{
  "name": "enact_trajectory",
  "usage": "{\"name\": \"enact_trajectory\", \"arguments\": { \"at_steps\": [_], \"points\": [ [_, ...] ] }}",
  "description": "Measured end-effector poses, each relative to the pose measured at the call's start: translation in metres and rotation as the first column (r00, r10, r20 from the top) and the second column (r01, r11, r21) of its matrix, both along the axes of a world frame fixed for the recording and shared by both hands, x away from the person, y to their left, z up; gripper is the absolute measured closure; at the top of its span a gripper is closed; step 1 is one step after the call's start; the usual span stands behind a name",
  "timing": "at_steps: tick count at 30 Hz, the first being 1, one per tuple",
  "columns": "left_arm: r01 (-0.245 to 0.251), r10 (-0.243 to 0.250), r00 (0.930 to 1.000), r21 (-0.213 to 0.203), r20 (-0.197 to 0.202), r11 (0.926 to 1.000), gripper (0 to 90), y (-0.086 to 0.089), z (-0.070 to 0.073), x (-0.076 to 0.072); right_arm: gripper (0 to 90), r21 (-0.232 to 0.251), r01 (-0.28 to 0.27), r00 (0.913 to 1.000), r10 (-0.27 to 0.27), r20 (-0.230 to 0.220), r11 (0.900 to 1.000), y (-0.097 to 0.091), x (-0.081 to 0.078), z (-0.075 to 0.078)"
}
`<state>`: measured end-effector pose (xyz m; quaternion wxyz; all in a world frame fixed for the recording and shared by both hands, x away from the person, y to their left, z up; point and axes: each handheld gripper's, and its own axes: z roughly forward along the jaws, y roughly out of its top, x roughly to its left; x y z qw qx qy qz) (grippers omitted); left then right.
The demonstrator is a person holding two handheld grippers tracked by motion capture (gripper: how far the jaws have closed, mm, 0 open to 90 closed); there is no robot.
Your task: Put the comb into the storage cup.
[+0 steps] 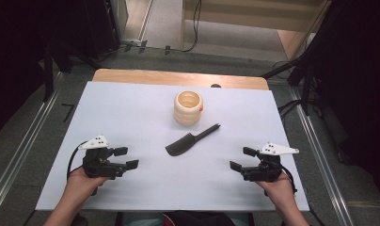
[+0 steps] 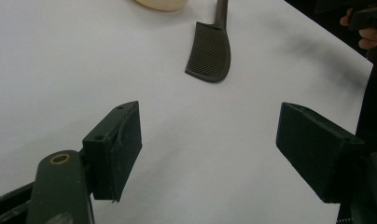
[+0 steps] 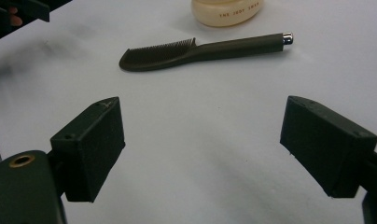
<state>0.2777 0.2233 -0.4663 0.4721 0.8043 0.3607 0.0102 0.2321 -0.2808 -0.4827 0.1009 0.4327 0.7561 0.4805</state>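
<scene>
Both grippers rest near the front edge of a white table (image 1: pixel 131 188), each in one of a person's hands, jaws spread wide and holding nothing. The left gripper (image 1: pixel 123 158) sits toward the table's left side, the right gripper (image 1: pixel 238 159) toward its right, and the two are well apart with bare surface between them. In the left gripper view its own gripper (image 2: pixel 207 156) faces the toothed head of a dark brush (image 2: pixel 209 55); in the right gripper view the right one (image 3: pixel 203 149) looks along the brush (image 3: pixel 200 50) side-on, its slim handle ending in a small silver cap.

From the high view the brush (image 1: pixel 190 140) lies flat and diagonal near the middle of the table, head toward the person, handle pointing up and to the right. Just beyond it stands a cream ribbed cup (image 1: pixel 188 108), upright and open at the top (some small lettering on its side is too fine to read). Brush and cup look close but apart.

This reads as the opening of a pick-up, with neither tool yet at the brush. The next move likely calls for one gripper to travel forward, line its jaws across the narrow handle, and close on it without nudging the cup
</scene>
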Motion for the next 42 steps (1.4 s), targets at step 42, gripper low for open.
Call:
{"name": "enact_trajectory", "arguments": {
  "at_steps": [42],
  "points": [
    [-0.01,0.01,0.9999,0.006,-0.004,0.9999,23.1,0.0,0.0,0.001,12.0,-0.003,0.11,0.9937,-0.11,0.021,0.9939,0.026,0.046,0.015]
  ]
}}
